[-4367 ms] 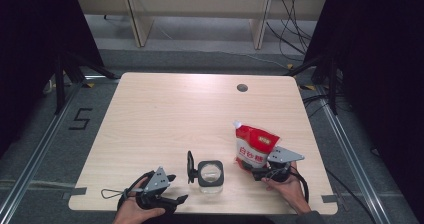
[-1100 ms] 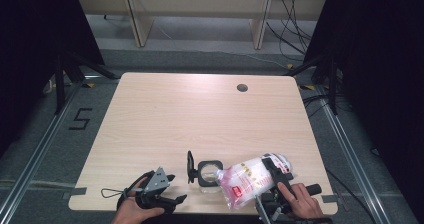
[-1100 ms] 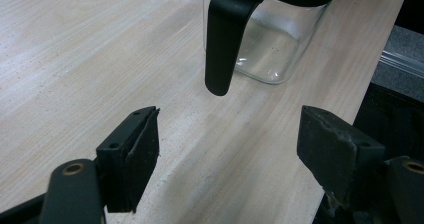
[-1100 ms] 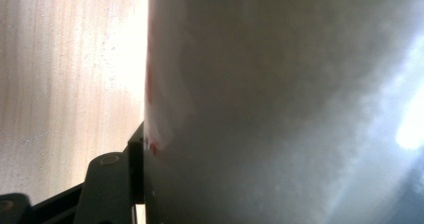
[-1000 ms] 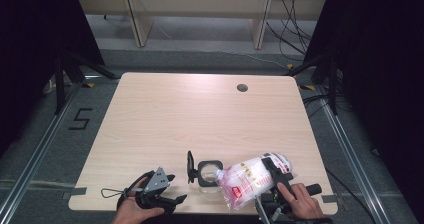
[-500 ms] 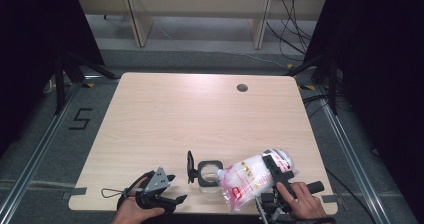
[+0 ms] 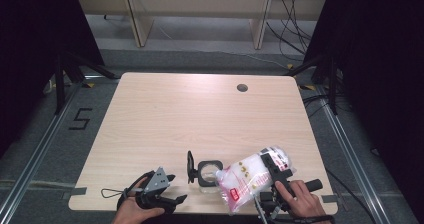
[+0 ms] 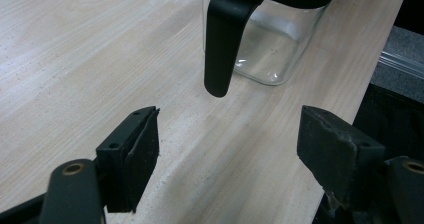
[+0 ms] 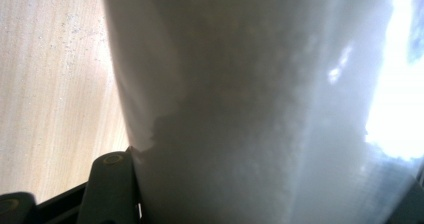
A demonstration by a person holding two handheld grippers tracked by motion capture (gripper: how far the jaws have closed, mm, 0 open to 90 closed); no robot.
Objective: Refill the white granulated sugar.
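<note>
Pale wood table (image 7: 165, 114) carries everything near its front edge. Tilted over the jar (image 7: 208, 166), the bag (image 7: 247, 176) is clamped in the right gripper (image 7: 274, 170). Left gripper (image 7: 172, 200), jaws apart and holding nothing, sits just beside the jar's handle (image 8: 222, 39).

A black "5" (image 7: 80, 119) is marked on the grey floor (image 7: 45, 149) left of the table. The pouch (image 7: 247, 176) has a red label with white marks, probably printed characters, too small and blurred to read.
</note>
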